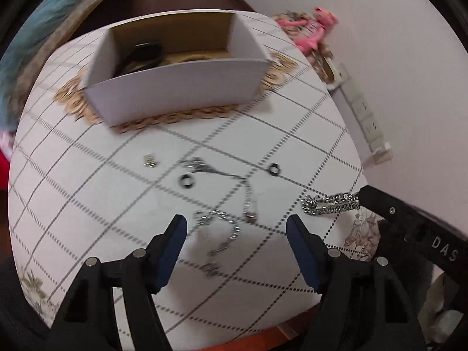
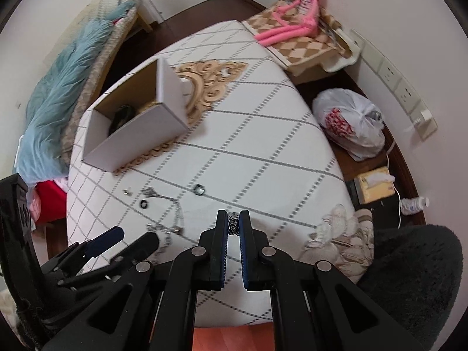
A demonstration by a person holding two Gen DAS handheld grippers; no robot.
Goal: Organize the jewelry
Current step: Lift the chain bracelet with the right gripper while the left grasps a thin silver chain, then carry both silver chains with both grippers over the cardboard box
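White cloth ruled in a dotted grey lattice covers the table (image 1: pixel 96 175), where jewelry lies scattered near the front edge. At the front right corner, the right gripper (image 2: pixel 233 226) has its blue-padded jaws pinched nearly together on a chunky silver chain (image 1: pixel 330 203), whose free loop drapes onto the cloth just beside a printed flower motif. The left gripper (image 1: pixel 236 228) hovers over the front edge with its jaws spread wide and nothing between them; below the gap lies a thin silver bracelet (image 1: pixel 225 234) curled in a loose arc. Just behind it a fine necklace (image 1: pixel 225 175) trails toward the table's middle, ending in a small cluster of links. A black ring (image 1: pixel 186 180) sits just beside that cluster, a second black ring (image 1: pixel 274 169) lies farther toward the right edge, and a small pair of metallic studs (image 1: pixel 150 161) rests apart to the left. Toward the back of the table an open white cardboard box (image 1: pixel 181 84) stands on a gold scrollwork pattern, with a dark object inside that is too blurred to identify. Beyond the far right corner a pink plush toy (image 2: pixel 292 23) lounges on a checkered cushion against the wall, a knotted white plastic bag (image 2: pixel 351 122) sits on the floor to the right, and a pale blue furry throw (image 2: pixel 64 87) spreads along the left.
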